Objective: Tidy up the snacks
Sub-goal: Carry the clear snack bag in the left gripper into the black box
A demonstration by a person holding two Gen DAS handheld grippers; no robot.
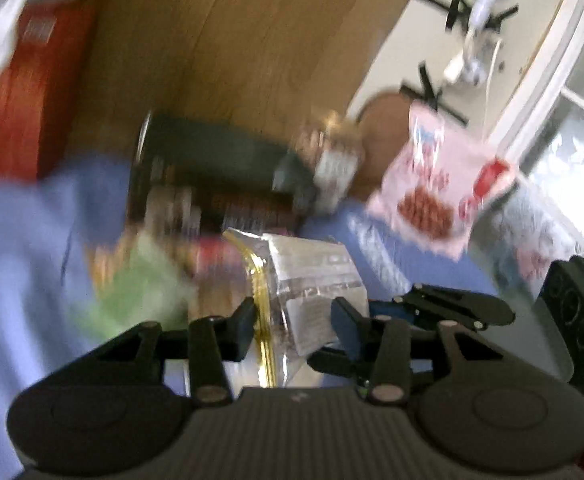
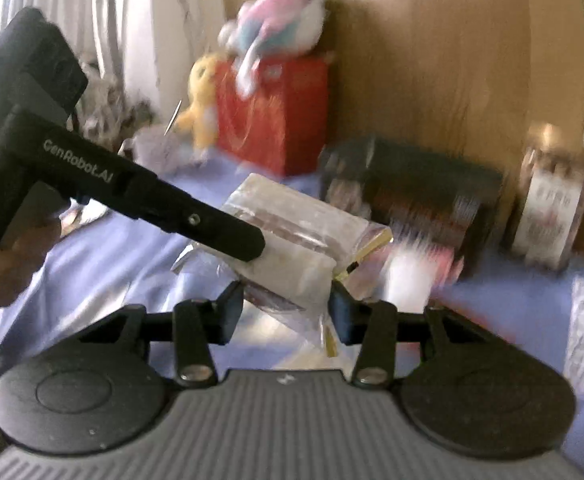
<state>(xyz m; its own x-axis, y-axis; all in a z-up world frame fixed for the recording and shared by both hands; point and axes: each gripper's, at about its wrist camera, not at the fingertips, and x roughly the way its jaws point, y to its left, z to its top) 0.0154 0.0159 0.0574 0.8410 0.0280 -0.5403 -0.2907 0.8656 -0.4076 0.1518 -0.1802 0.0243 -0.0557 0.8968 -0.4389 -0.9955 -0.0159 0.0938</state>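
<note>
Between our left gripper (image 1: pixel 292 320) fingers sits a clear snack packet (image 1: pixel 312 284), jaws wide; our right gripper (image 2: pixel 285 306) likewise brackets it, dark basket (image 2: pixel 412 196) at 1 o'clock.

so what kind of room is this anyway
Probably a bedroom or other lived-in home room: plush toys sit on a red box, a curtain hangs by the window, and snacks lie on a blue cloth.

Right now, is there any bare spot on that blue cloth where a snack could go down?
Yes: the blue cloth lies bare at left, between the red box and the clear packet. Another strip shows right of the packet. By the dark basket and jar it is crowded.
</note>
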